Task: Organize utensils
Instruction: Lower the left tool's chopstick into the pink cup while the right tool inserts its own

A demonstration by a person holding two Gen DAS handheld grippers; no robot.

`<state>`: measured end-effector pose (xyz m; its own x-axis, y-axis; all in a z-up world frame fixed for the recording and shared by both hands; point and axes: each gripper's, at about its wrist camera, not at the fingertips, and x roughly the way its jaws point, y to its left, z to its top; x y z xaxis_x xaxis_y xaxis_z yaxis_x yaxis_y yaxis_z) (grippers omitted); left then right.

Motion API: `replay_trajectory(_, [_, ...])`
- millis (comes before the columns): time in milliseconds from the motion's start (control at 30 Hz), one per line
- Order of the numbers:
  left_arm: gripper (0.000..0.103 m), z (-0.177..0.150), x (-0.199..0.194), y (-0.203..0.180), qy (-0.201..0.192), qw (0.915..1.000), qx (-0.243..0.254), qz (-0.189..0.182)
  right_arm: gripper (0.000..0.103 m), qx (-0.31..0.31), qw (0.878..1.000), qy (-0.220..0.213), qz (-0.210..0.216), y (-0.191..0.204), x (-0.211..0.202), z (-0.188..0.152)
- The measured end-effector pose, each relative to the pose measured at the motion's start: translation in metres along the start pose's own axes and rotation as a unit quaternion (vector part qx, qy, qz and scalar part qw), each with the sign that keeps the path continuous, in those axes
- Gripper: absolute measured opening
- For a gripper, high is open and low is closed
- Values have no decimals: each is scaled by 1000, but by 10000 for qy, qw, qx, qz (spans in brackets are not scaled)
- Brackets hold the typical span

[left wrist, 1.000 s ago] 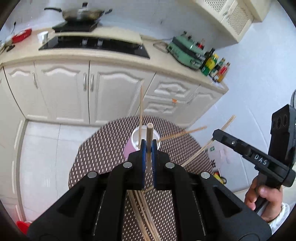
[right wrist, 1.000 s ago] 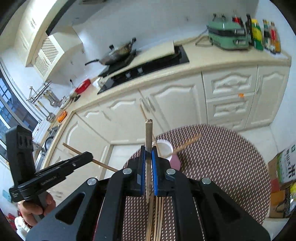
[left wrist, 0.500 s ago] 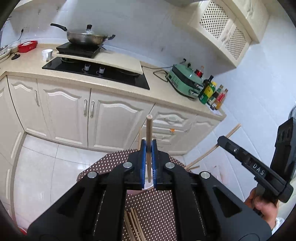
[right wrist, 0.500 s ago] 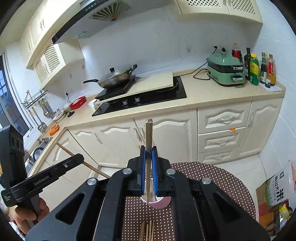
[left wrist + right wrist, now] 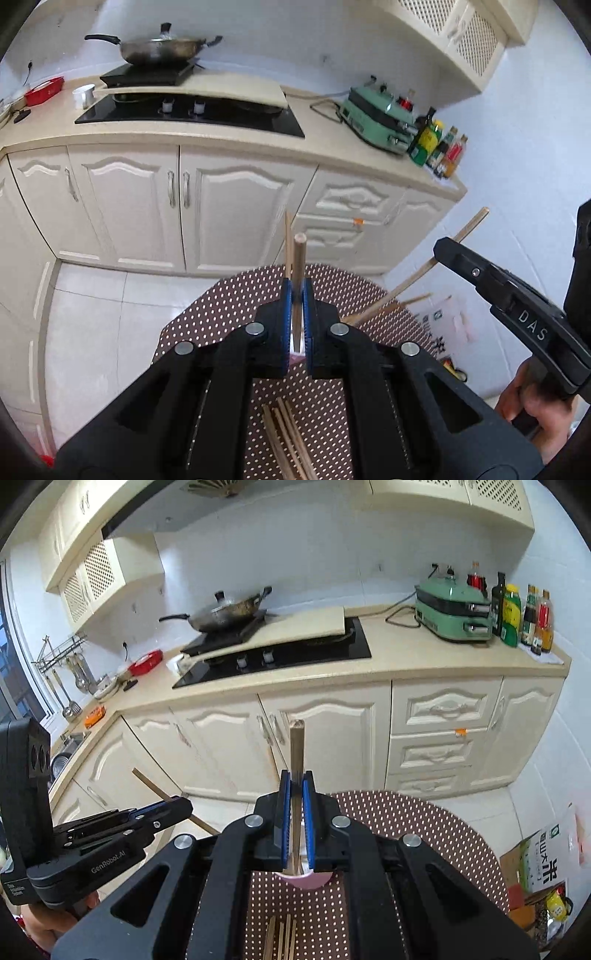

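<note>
Left gripper [image 5: 296,325]: closed tight on one wooden chopstick [image 5: 298,266], which is held upright between the blue pads, its top end standing clear above them.
Right gripper [image 5: 296,819]: likewise clamped shut on a second chopstick [image 5: 296,753], seen from its own camera as a straight stick rising between the pads.
Cup [image 5: 306,880]: a pink cup is seen just beyond and below the right gripper's fingers, standing on the round dotted table [image 5: 424,827]; most of it is hidden by the fingers.
Already in the cup: in the left wrist view a thin stick [image 5: 287,236] rises behind the held one and others [image 5: 413,301] fan out to the right, apparently from the cup, though its mouth is hidden.
Loose chopsticks [image 5: 284,439]: a bundle is left lying flat on the table, nearer than the cup.
Progress: judged as partly done; two sticks are held near the cup but not yet dropped in.
Remaining: the two held sticks are to be placed, then the bundle on the table is to be gathered.
</note>
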<state>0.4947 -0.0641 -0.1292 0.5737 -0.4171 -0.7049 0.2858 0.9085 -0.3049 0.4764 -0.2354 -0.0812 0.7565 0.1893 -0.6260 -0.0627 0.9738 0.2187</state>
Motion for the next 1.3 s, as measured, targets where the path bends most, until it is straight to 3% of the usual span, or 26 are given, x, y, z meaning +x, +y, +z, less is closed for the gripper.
replay_trajectory(600, [7, -24, 26, -6, 752, 9971, 82, 29, 5, 166, 9975, 692, 31, -8, 21, -38])
replay_trajectory(867, [7, -33, 30, -8, 949, 9952, 48, 218, 8, 347, 9960, 815, 107, -15, 22, -46])
replay_trajectory(967, [18, -35, 30, -8, 976, 9949, 14, 257, 9, 405, 9956, 835, 135, -18, 20, -48])
replay_trajectory(1033, [57, -37, 26, -8, 911, 9953, -21, 320, 9, 479, 9951, 851, 180, -20, 19, -49])
replay_trajectory(1300, [58, -44, 15, -7, 774, 9962, -122, 372, 18, 595, 9942, 855, 274, -27, 11, -53])
